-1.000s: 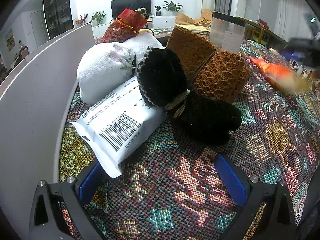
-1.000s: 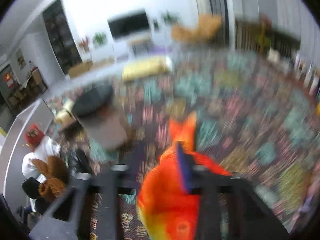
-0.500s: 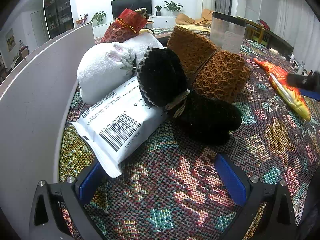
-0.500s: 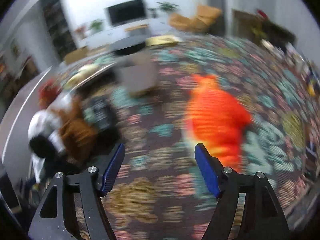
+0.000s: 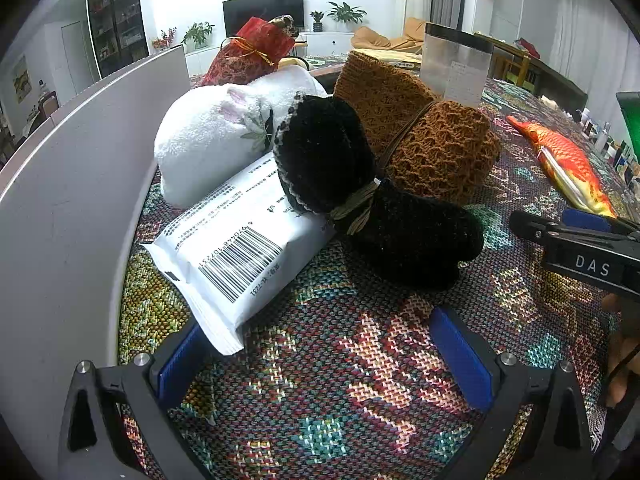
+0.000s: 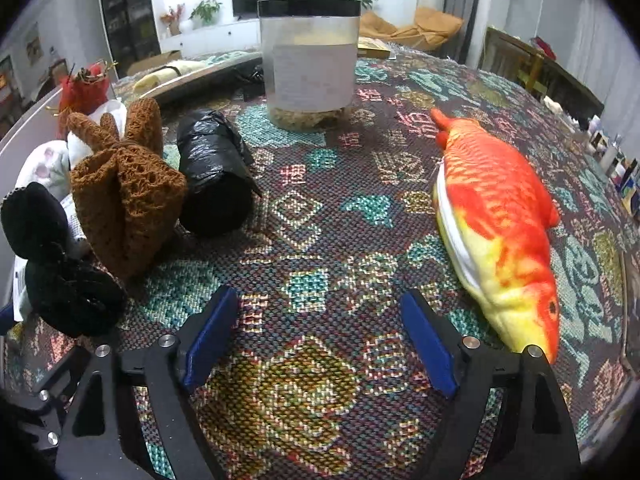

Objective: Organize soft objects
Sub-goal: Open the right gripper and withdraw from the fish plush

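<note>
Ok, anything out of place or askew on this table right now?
Yes: the orange plush fish lies alone on the patterned cloth, well apart from the soft items bunched by the white panel. The white packet sits tilted under the black knit bundle. Nothing spilled or damaged.

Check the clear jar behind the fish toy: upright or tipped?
Upright. The jar stands on its base on the tablecloth, black lid level on top.

The right claw [image 6: 320, 336] is opening, empty, left of the plush fish [image 6: 496, 216] on the patterned cloth [image 6: 320, 216]
</note>
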Available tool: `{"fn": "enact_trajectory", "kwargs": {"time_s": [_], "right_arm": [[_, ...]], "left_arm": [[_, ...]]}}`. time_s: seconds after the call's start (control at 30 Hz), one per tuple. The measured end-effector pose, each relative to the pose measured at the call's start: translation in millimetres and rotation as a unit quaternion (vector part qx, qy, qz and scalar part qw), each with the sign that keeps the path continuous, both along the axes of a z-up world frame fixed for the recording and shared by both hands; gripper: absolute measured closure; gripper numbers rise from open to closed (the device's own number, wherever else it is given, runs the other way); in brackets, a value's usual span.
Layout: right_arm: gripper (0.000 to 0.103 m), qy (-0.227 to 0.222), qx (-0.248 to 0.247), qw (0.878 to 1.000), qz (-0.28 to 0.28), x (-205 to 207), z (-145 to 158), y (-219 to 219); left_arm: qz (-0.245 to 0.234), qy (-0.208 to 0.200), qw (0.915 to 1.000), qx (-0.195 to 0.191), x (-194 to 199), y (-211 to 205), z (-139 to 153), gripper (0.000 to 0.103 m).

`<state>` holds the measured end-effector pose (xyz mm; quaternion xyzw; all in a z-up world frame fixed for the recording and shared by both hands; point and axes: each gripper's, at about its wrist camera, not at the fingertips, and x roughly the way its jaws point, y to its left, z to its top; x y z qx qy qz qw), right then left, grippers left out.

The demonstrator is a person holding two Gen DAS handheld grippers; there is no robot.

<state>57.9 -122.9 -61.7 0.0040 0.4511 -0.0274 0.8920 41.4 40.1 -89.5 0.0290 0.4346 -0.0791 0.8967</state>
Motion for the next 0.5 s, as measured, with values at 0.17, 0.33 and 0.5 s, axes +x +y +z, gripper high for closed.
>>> {"fn": "enact_trajectory", "kwargs": {"time_s": [0.17, 0.33, 0.5], "right_arm": [[0.015, -0.001, 0.007, 1.000, -0.001, -4.7, -0.2, 0.1], [0.014, -0.001, 0.007, 1.000, -0.001, -3.5, -0.4, 1.3], [0.014, -0.001, 0.007, 1.000, -0.001, -3.7, -0.2, 1.5]], "left_arm": [[0.000, 0.000, 1.0000, 0.000, -0.3, -0.4, -0.2, 0.000], [0.000, 0.000, 1.0000, 0.000, -0.2, -0.2, -0.2, 0.000], [0.002, 0.001, 1.0000, 0.002, 0.6, 0.8, -0.7, 0.000]]}}
